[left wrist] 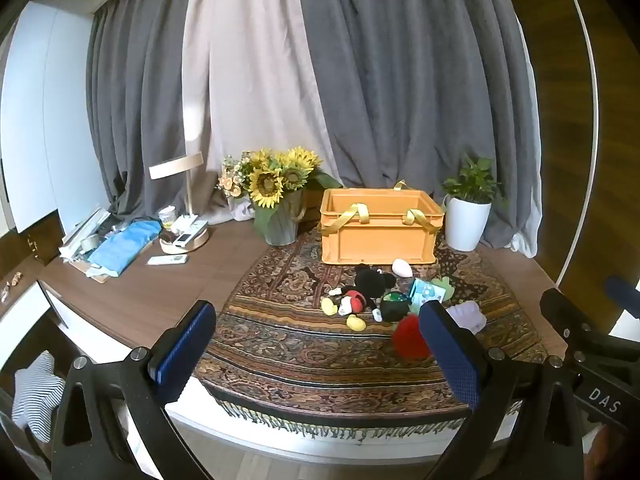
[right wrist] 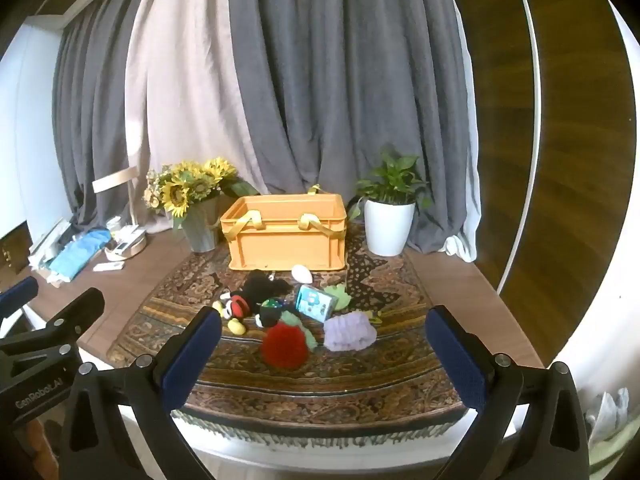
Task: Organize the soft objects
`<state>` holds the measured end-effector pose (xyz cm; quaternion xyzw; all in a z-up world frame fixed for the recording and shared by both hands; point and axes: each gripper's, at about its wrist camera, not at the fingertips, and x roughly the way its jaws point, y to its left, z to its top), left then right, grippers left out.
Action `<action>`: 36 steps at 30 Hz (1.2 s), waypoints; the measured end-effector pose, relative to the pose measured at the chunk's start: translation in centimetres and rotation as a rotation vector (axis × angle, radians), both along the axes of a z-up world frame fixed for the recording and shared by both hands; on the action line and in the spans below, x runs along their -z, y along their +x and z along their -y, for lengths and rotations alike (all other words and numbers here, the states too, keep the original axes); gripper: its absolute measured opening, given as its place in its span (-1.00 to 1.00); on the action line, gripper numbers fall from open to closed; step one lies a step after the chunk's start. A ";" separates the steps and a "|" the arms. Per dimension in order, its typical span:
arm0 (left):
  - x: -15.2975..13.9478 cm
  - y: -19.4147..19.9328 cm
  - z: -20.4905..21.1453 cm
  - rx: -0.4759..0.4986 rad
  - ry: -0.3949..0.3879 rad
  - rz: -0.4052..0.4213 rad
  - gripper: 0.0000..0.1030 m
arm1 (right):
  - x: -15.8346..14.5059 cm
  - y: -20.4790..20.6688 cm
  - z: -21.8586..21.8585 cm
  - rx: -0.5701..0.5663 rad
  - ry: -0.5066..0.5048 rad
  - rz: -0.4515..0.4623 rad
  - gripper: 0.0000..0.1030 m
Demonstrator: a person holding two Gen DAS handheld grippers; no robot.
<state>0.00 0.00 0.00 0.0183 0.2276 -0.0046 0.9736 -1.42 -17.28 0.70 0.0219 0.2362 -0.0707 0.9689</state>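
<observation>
Soft toys lie in a cluster on a patterned rug (right wrist: 320, 376): a Mickey Mouse plush (right wrist: 240, 304) (left wrist: 356, 296), a red fuzzy ball (right wrist: 285, 345) (left wrist: 408, 340), a lilac knitted piece (right wrist: 349, 333) (left wrist: 466, 317), a black and green plush (right wrist: 272, 312), a green plush (right wrist: 338, 296), a white egg shape (right wrist: 302, 273) and a blue carton (right wrist: 316, 302). An orange crate (right wrist: 286, 232) (left wrist: 378, 226) with yellow straps stands open behind them. My left gripper (left wrist: 316, 350) and right gripper (right wrist: 324, 356) are both open and empty, held in front of the table's near edge.
A sunflower vase (right wrist: 200, 216) stands left of the crate and a white potted plant (right wrist: 388, 220) right of it. A lamp, a tray with remotes (left wrist: 184, 236) and blue cloth (left wrist: 124, 246) lie at the far left. Grey curtains hang behind.
</observation>
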 end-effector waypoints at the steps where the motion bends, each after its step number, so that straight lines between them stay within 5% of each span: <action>1: 0.0 0.0 0.0 0.002 0.000 0.002 1.00 | 0.0 0.0 0.0 0.003 -0.001 0.003 0.99; 36: -0.4 -0.3 0.4 0.011 -0.001 0.047 1.00 | -0.1 -0.4 0.5 0.025 0.002 0.013 0.99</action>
